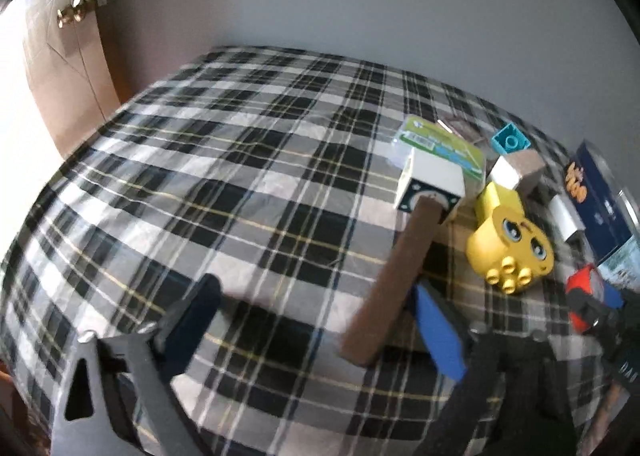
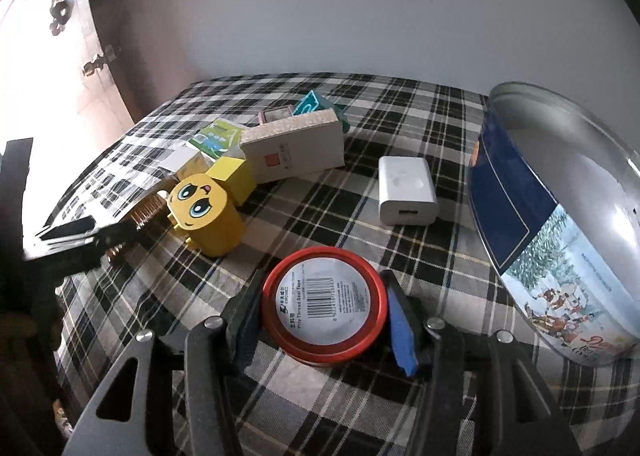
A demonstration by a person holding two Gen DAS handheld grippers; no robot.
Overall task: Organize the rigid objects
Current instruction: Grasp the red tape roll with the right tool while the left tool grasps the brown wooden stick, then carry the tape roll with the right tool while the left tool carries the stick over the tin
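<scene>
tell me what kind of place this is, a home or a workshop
Most likely a room in a home. A table under a plaid cloth stands against a plain wall, a wooden door with a brass knob is beside it, and household odds like a yellow toy block and a biscuit tin lie about.

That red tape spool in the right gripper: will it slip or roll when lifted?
The red tape spool looks rigid and probably light. Its curved, smooth rim may let it twist between the right gripper pads. Lying flat on the plaid cloth, it shouldn't roll, unless tipped onto its edge.
</scene>
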